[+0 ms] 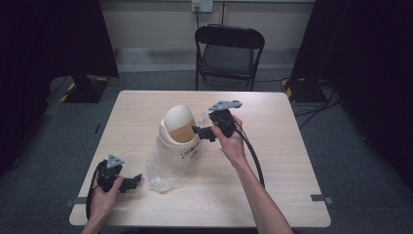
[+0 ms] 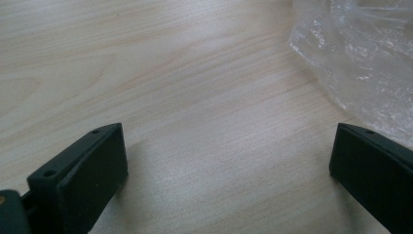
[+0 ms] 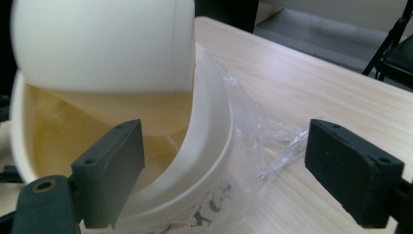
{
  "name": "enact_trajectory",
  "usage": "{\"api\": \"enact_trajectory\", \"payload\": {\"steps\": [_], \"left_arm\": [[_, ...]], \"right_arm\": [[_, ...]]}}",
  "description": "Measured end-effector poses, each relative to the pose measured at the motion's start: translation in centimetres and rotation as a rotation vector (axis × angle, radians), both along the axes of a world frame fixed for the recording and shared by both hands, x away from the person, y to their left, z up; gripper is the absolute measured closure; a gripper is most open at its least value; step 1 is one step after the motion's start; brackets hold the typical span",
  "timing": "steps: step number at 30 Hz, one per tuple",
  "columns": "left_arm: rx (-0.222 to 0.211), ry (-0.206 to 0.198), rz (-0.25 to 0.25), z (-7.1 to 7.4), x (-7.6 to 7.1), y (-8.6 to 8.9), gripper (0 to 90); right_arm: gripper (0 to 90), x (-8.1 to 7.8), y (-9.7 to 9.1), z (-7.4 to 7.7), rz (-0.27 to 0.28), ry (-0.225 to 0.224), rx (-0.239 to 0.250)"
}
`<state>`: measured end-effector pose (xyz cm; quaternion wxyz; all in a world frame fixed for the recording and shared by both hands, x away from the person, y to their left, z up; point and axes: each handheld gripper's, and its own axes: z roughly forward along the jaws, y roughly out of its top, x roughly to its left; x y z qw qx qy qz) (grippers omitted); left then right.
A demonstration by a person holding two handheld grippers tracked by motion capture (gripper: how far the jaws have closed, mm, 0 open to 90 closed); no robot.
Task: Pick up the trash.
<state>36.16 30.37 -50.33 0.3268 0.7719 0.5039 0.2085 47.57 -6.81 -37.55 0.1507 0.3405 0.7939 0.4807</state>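
Bin-lining step: my right gripper (image 3: 224, 170), jaws wide apart, straddles the swing-lid bin (image 1: 178, 134) rim and plastic liner (image 3: 263, 141) (ungrasped); next closes. Left gripper (image 2: 226, 175) gapes over the bench (image 2: 170, 73).

The bin (image 1: 178, 131) stands mid-tabletop (image 1: 272, 161), its bag (image 1: 163, 170) spilling toward me. My right gripper (image 1: 202, 131) sits just right of the bin's rim. My left gripper (image 1: 131, 183) rests at the near left, beside the bag; a chair (image 1: 229, 53) stands behind the tabletop.
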Motion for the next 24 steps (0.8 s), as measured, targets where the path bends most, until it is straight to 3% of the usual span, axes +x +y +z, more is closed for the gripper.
{"api": "enact_trajectory", "payload": {"steps": [7,8,12,17,18,19,24], "left_arm": [[0.0,0.0,-0.001,0.0,0.0,0.0,0.0],[0.0,0.0,0.0,0.0,0.0,0.0,0.0],[0.0,0.0,-0.001,0.0,0.0,0.0,0.0],[0.0,-0.001,0.001,0.0,0.0,0.0,0.0],[0.0,-0.001,0.001,0.0,0.0,0.0,0.0],[0.0,-0.001,0.001,0.0,0.0,0.0,0.0],[-0.001,-0.001,-0.001,0.0,0.0,0.0,0.0]], "right_arm": [[14.1,-0.9,-3.1,0.7,-0.038,-0.012,-0.011],[14.0,-1.3,-4.4,0.5,-0.053,-0.018,-0.017],[13.9,-1.6,-6.2,-0.2,-0.084,-0.006,-0.035],[13.9,-2.0,-8.8,-3.2,-0.128,0.045,-0.045],[13.9,-2.0,-8.8,-3.2,-0.128,0.045,-0.045],[13.8,-2.1,-9.4,-4.4,-0.136,0.063,-0.05],[13.8,-2.1,-10.3,-6.6,-0.156,0.104,-0.055]]}}
